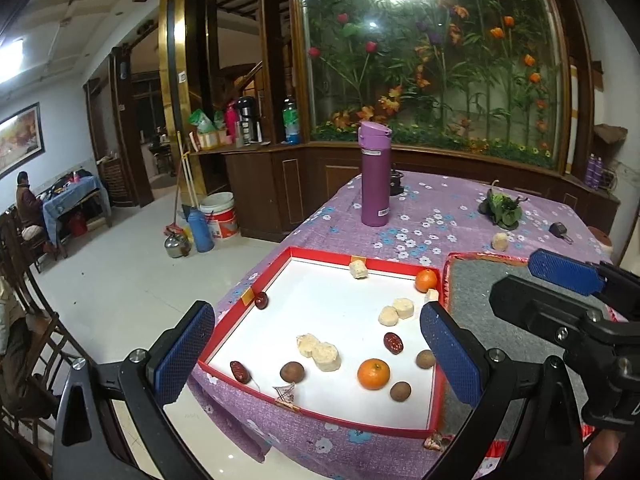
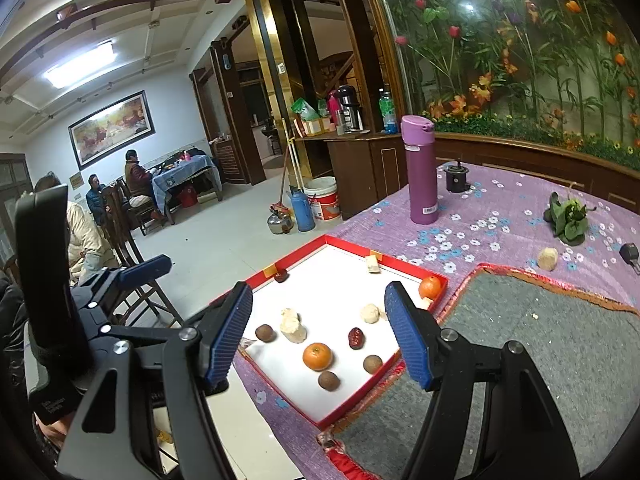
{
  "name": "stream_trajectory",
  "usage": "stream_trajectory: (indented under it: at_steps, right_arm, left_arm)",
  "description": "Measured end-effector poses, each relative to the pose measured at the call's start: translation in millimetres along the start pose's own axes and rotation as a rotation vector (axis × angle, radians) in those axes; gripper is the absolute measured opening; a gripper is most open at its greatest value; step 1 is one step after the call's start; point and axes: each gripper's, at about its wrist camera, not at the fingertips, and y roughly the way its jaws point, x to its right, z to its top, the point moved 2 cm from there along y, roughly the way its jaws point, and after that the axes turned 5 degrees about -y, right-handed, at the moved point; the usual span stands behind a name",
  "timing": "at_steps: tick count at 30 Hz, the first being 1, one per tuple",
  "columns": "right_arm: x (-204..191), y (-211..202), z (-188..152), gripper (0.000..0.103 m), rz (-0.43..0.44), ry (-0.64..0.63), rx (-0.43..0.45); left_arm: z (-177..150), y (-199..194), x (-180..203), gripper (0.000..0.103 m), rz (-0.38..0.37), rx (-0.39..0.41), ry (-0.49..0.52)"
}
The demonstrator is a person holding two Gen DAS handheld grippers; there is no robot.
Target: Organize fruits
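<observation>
Both claws wide open, empty: left gripper [image 1: 316,354], right gripper [image 2: 318,334]. Only left wrist shows us date [image 1: 240,372] at red tray [image 1: 362,262] near edge.

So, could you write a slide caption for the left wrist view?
Open left gripper above red tray of mixed fruits, nothing grasped.

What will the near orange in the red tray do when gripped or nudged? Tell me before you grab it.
The orange looks round, so it will probably roll across the tray's smooth white floor if nudged. Its skin seems firm; a moderate squeeze should hold. The brown fruit beside it may get bumped.
</observation>
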Motion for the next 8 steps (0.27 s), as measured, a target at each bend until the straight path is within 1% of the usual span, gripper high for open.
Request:
stream_trajectory:
  at_steps: [2,4,5,6,7,8]
  right_arm:
    - [-2.2,0.0,0.0,0.070,0.007,0.000,0.003]
    - [-1.7,2.1,-0.2,0.070,0.018,0.007,0.000]
    - [0.3,2.1,-0.3,0.070,0.029,0.020,0.006]
    - [2.3,2.8,-0.5,0.070,0.032,0.029,0.003]
    - [5.4,3.8,-1.0,0.070,0.031,0.037,-0.003]
    - [8.4,3.6,-1.6,0.070,0.026,0.044,-0.005]
  left_arm:
    - [-1.9,-2.2,-1.3,0.103,-0.016,0.023,-0.008]
    - [-4.4,-7.0,-4.2,0.103,-0.049,0.075,-0.041]
    - [-5.9,-8.9,-4.6,0.103,-0.052,0.100,-0.047]
    - [-6.1,-7.6,-3.4,0.103,-0.057,0.096,-0.046]
    - [-5.5,-4.6,-2.5,0.103,-0.065,0.075,-0.049]
    - [-4.1,-1.7,-2.6,0.103,-0.059,0.065,-0.066]
